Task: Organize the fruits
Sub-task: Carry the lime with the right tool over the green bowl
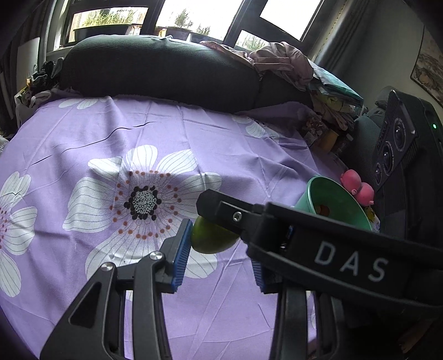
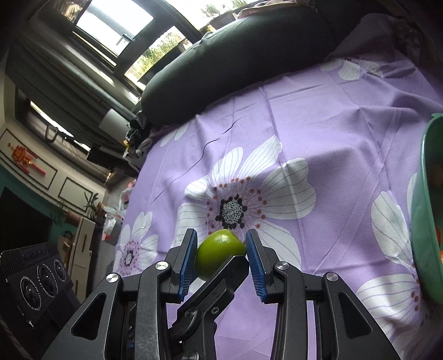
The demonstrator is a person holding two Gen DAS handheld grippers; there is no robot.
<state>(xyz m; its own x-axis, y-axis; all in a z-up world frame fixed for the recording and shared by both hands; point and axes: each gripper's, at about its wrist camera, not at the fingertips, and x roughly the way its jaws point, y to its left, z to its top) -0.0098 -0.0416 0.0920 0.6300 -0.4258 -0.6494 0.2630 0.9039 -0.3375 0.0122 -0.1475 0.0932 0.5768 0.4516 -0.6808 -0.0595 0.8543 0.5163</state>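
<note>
Bed covered by a lilac sheet with big white flower print (image 1: 116,144), creased. Long dark ribbed bolster cushion (image 1: 155,69) along the far edge, crumpled pinkish-brown cloth (image 1: 279,59) piled at its right end. Dark-framed windows (image 1: 210,16) behind, bright daylight, greenery and planters outside. Framed landscape picture (image 1: 427,63) on the right wall. Right wrist view: pale panelled wall with a red-gold ornament (image 2: 23,157), potted plant (image 2: 91,205) below.

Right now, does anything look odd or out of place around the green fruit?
Yes. The lime sits pinched in the right gripper, yet a black finger of the left gripper crosses in front of it, between the right gripper's jaws. Two tools crowd one fruit, which looks odd.
</note>
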